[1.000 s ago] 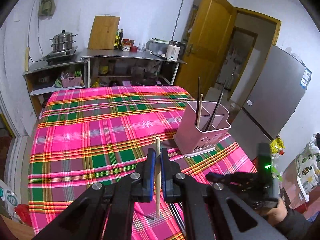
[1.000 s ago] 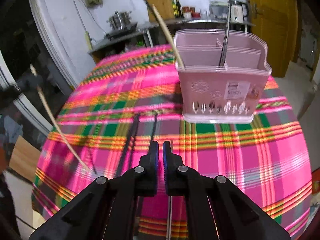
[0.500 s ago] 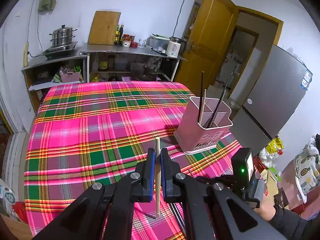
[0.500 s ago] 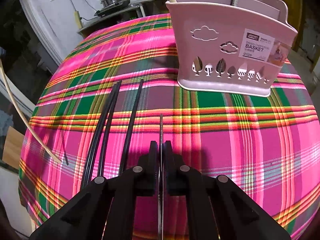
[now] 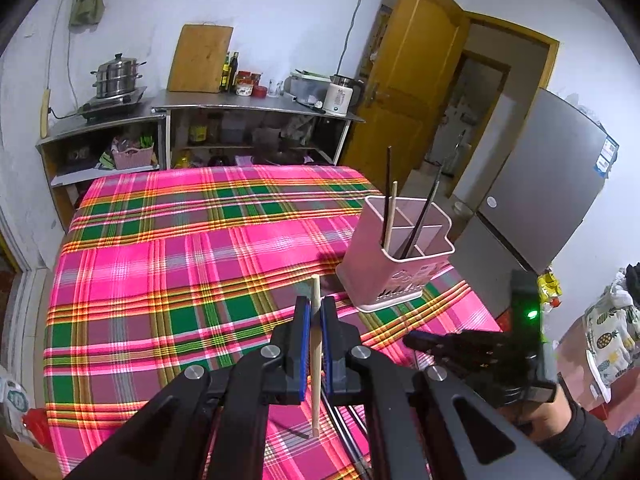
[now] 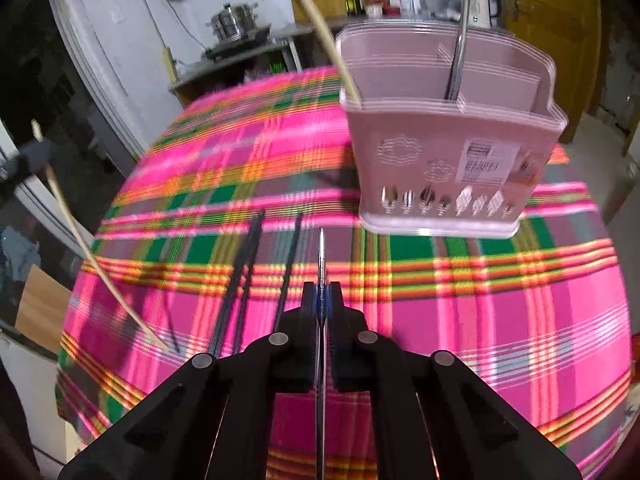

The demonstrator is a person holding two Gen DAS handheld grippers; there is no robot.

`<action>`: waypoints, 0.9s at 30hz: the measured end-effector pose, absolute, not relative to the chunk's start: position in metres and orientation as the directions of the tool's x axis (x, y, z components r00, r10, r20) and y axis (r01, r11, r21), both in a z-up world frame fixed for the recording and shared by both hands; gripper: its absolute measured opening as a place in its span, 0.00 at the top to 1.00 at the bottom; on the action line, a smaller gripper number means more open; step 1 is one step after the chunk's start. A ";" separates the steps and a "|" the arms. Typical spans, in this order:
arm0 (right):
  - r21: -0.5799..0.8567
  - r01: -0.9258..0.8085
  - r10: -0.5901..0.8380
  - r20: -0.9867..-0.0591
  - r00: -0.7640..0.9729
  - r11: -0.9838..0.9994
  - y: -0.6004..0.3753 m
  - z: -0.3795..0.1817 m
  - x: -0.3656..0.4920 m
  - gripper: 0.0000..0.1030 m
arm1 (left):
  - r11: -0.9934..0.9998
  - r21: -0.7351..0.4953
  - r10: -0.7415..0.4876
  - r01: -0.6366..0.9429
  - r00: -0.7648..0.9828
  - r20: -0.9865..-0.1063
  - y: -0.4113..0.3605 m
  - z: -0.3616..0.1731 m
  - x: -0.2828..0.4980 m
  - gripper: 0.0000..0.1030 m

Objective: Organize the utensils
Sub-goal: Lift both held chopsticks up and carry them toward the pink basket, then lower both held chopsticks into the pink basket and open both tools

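Beyond my work I see a steel steamer pot (image 5: 117,78) on a cooktop, a wooden cutting board (image 5: 200,58) leaning against the wall, a white kettle (image 5: 340,96), an open yellow door (image 5: 404,92) and a grey fridge (image 5: 552,196).

Left gripper (image 5: 315,312): angled downward, its 2 blue-padded jaws clamped on a wooden chopstick (image 5: 316,360) held nearly upright. Right gripper (image 6: 321,298): pitched more steeply downward, jaws pressed together on a thin metal chopstick (image 6: 321,256) that projects forward. Gloved right hand (image 5: 520,384) and dark sleeve (image 5: 580,444) grasp its handle.
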State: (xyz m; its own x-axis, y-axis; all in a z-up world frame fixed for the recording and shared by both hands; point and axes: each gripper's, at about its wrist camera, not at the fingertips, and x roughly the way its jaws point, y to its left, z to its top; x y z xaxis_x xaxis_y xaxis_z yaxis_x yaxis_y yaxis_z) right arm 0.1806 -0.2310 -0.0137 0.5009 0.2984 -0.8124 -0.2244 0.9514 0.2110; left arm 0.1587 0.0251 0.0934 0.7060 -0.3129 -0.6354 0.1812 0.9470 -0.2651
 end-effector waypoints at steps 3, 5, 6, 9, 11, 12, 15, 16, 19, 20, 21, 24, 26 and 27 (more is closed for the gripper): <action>0.210 -0.229 0.304 -0.780 0.547 0.951 -0.237 0.010 0.172 0.95 | 0.945 -0.265 -0.320 0.193 0.711 -0.626 0.022 0.100 0.156 0.95; 0.209 -0.230 0.305 -0.765 0.567 0.950 -0.240 0.021 0.168 0.95 | 0.944 -0.263 -0.325 0.202 0.715 -0.618 0.019 0.105 0.153 0.95; 0.209 -0.231 0.307 -0.758 0.576 0.950 -0.241 0.026 0.166 0.95 | 0.943 -0.262 -0.327 0.205 0.717 -0.616 0.018 0.107 0.153 0.95; 0.209 -0.233 0.310 -0.737 0.601 0.950 -0.244 0.040 0.158 0.95 | 0.940 -0.264 -0.337 0.218 0.720 -0.607 0.012 0.115 0.152 0.95; 0.210 -0.234 0.311 -0.727 0.611 0.949 -0.242 0.044 0.156 0.95 | 0.937 -0.266 -0.344 0.226 0.723 -0.599 0.008 0.120 0.153 0.95; 0.210 -0.234 0.312 -0.721 0.618 0.949 -0.243 0.048 0.155 0.95 | 0.936 -0.267 -0.348 0.230 0.724 -0.596 0.007 0.123 0.153 0.95; 0.213 -0.234 0.315 -0.707 0.633 0.949 -0.245 0.057 0.153 0.95 | 0.931 -0.273 -0.360 0.242 0.727 -0.585 0.000 0.131 0.159 0.95; 0.215 -0.233 0.316 -0.701 0.639 0.948 -0.245 0.059 0.153 0.95 | 0.930 -0.275 -0.364 0.244 0.726 -0.583 -0.002 0.132 0.161 0.95; 0.220 -0.231 0.319 -0.688 0.652 0.948 -0.247 0.068 0.155 0.95 | 0.923 -0.286 -0.380 0.257 0.721 -0.579 -0.010 0.137 0.172 0.95; 0.221 -0.229 0.318 -0.683 0.658 0.948 -0.249 0.071 0.156 0.95 | 0.921 -0.290 -0.386 0.261 0.718 -0.579 -0.014 0.139 0.176 0.95; 0.221 -0.228 0.317 -0.679 0.662 0.948 -0.250 0.073 0.157 0.95 | 0.919 -0.293 -0.391 0.264 0.715 -0.579 -0.016 0.140 0.180 0.95; 0.227 -0.220 0.316 -0.664 0.678 0.949 -0.258 0.084 0.163 0.95 | 0.913 -0.298 -0.405 0.278 0.702 -0.586 -0.028 0.142 0.197 0.95; 0.223 -0.214 0.309 -0.654 0.691 0.951 -0.262 0.091 0.168 0.95 | 0.909 -0.303 -0.414 0.285 0.694 -0.589 -0.037 0.144 0.209 0.95; 0.221 -0.212 0.306 -0.650 0.696 0.952 -0.264 0.095 0.170 0.95 | 0.908 -0.304 -0.418 0.290 0.692 -0.589 -0.041 0.146 0.214 0.95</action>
State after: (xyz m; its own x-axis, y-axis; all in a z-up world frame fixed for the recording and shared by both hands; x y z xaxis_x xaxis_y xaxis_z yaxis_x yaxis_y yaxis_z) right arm 0.1696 -0.2641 0.0947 0.6960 0.3057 -0.6497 -0.2118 0.9520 0.2210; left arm 0.2140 -0.0414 0.1460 0.6921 -0.4177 -0.5886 0.2895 0.9077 -0.3037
